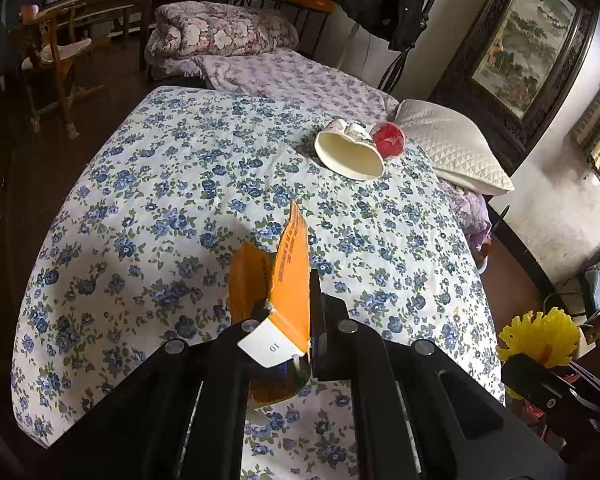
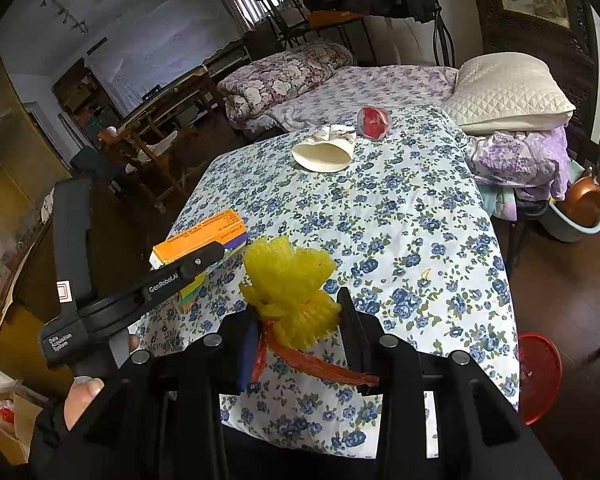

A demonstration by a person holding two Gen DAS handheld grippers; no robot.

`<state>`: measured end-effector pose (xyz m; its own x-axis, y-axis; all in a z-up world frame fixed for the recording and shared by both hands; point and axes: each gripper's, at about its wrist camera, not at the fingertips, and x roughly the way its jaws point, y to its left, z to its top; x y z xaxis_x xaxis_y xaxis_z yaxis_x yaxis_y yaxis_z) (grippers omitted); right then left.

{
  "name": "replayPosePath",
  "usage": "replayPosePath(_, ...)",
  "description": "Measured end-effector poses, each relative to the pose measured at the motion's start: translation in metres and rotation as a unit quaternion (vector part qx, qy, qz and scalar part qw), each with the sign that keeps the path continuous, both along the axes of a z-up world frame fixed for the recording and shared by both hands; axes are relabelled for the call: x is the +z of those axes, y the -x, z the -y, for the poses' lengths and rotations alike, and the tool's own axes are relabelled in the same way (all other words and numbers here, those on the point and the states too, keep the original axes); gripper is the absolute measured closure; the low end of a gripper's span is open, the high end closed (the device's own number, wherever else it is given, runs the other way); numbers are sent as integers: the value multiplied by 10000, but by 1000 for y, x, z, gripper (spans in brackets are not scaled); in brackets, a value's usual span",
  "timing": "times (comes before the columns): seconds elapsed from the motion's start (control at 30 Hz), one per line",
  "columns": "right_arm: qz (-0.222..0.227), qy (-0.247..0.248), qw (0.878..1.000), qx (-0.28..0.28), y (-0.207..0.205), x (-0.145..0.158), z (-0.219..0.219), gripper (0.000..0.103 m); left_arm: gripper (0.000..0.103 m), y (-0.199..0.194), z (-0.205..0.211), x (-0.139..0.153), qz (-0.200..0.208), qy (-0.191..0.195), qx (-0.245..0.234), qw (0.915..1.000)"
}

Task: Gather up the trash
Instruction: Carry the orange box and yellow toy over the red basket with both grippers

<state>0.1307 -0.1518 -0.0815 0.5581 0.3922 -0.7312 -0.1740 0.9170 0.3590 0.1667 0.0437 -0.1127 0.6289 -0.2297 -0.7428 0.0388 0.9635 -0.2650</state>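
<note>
In the left wrist view my left gripper [image 1: 290, 300] is shut on an orange carton [image 1: 290, 264], which stands up between the fingers over the flowered bedspread [image 1: 160, 200]. The right wrist view shows that carton [image 2: 200, 236] from the side, with the left gripper [image 2: 204, 260] clamped on it. My right gripper [image 2: 300, 312] is shut on a yellow foam net [image 2: 288, 280] tied with an orange-red strip [image 2: 320, 364]. Farther back on the spread lie a crushed white paper cup [image 1: 348, 156] [image 2: 322, 154] and a red wrapper [image 1: 389, 140] [image 2: 374, 122].
A white quilted pillow [image 2: 508, 96] and folded quilts [image 2: 284, 76] lie beyond the spread. Right of the bed stand a basin with a copper pan [image 2: 580, 208] and a red round stool [image 2: 538, 376]. A wooden chair [image 1: 56, 64] is at the left. A person's hand [image 2: 80, 396] holds the left gripper's handle.
</note>
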Motion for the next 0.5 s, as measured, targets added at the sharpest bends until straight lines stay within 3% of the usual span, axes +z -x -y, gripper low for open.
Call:
replayPosePath(0.33, 71, -85, 9998, -138, 4, 6, 15, 66, 94, 13, 8, 17, 165, 0, -109, 9998)
replayPosePath(0.5, 128, -167, 9990, -402, 9, 6, 42, 66, 94, 21, 34, 31, 230, 40, -420, 9988)
